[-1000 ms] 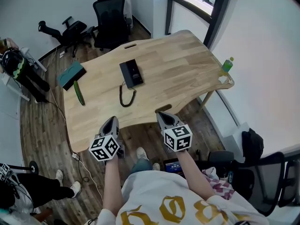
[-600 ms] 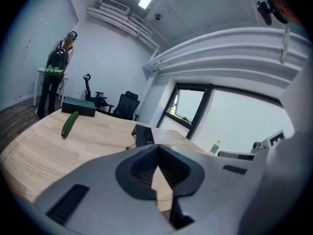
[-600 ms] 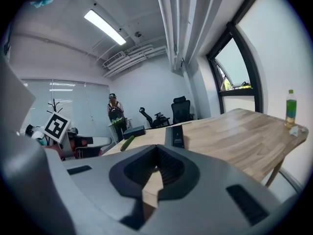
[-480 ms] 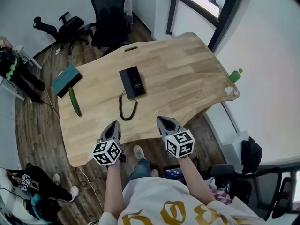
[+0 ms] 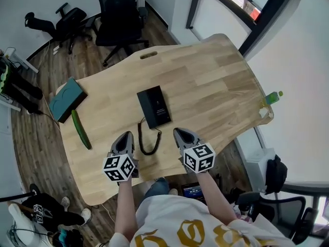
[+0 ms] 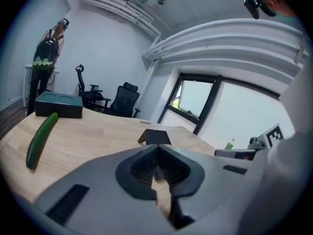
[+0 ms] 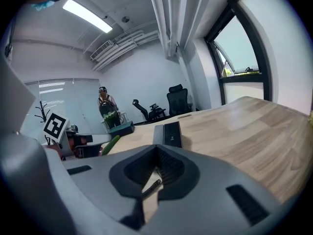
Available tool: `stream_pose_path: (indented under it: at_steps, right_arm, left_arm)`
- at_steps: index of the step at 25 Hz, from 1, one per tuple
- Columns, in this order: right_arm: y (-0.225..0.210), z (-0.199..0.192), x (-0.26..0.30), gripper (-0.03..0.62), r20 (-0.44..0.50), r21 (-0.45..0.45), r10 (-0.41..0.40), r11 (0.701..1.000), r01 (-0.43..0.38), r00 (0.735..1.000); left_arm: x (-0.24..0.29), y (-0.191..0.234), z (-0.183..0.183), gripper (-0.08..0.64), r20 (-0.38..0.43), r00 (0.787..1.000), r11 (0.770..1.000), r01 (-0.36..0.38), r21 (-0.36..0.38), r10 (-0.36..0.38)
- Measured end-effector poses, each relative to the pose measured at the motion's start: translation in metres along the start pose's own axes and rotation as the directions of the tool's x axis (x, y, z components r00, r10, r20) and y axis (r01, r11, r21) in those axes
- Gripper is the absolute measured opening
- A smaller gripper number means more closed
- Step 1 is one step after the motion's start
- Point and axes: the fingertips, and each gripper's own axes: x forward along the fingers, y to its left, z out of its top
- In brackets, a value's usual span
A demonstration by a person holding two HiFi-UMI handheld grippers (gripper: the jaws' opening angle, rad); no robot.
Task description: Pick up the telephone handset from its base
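A black telephone [image 5: 153, 107] lies flat in the middle of the wooden table [image 5: 216, 76], its handset resting on the base. Its coiled black cord [image 5: 149, 142] loops toward the near edge. My left gripper [image 5: 124, 136] hovers over the near edge, left of the cord, jaws shut and empty. My right gripper [image 5: 180, 133] is level with it on the cord's right, also shut and empty. The left gripper view shows the telephone [image 6: 156, 137] just beyond the closed gripper [image 6: 156, 149]. In the right gripper view the telephone [image 7: 168, 132] lies ahead of the closed gripper [image 7: 156, 149].
A green cucumber [image 5: 82, 129] and a teal box [image 5: 64, 93] lie at the table's left end. A green bottle [image 5: 272, 96] stands at the right edge. Black office chairs [image 5: 115, 12] stand beyond the far edge. A person [image 6: 46, 48] stands far left.
Both grippers have moved forward from in front of the table to over its near edge, closer to the telephone and cord. The jaws stayed shut.
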Motion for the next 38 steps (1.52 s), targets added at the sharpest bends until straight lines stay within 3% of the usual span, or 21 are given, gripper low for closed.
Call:
stream_pose_path:
  at_steps: [3, 11, 15, 28, 38]
  right_arm:
    - [-0.008, 0.006, 0.028, 0.005, -0.011, -0.008, -0.026, 1.0, 0.026, 1.0]
    - [-0.013, 0.018, 0.067, 0.005, -0.024, -0.001, -0.036, 0.999, 0.036, 0.999]
    - [-0.016, 0.017, 0.069, 0.005, -0.039, 0.0, -0.055, 0.998, 0.055, 0.998]
    - [-0.026, 0.047, 0.068, 0.005, 0.015, -0.038, -0.061, 0.997, 0.061, 0.998]
    - [-0.032, 0.044, 0.073, 0.005, -0.002, -0.05, -0.048, 0.998, 0.048, 0.999]
  left_arm:
    - [0.026, 0.006, 0.012, 0.006, -0.008, 0.999, 0.999, 0.033, 0.028, -0.032]
    - [0.071, 0.015, 0.024, 0.006, -0.05, 0.992, 0.993, 0.118, 0.01, -0.117]
    - [0.08, 0.018, 0.024, 0.006, -0.091, 0.989, 0.99, 0.125, 0.063, -0.119]
    - [0.084, 0.009, 0.04, 0.006, -0.046, 0.991, 0.991, 0.126, 0.032, -0.125]
    - [0.085, 0.011, 0.035, 0.006, -0.052, 0.992, 0.994, 0.113, 0.004, -0.112]
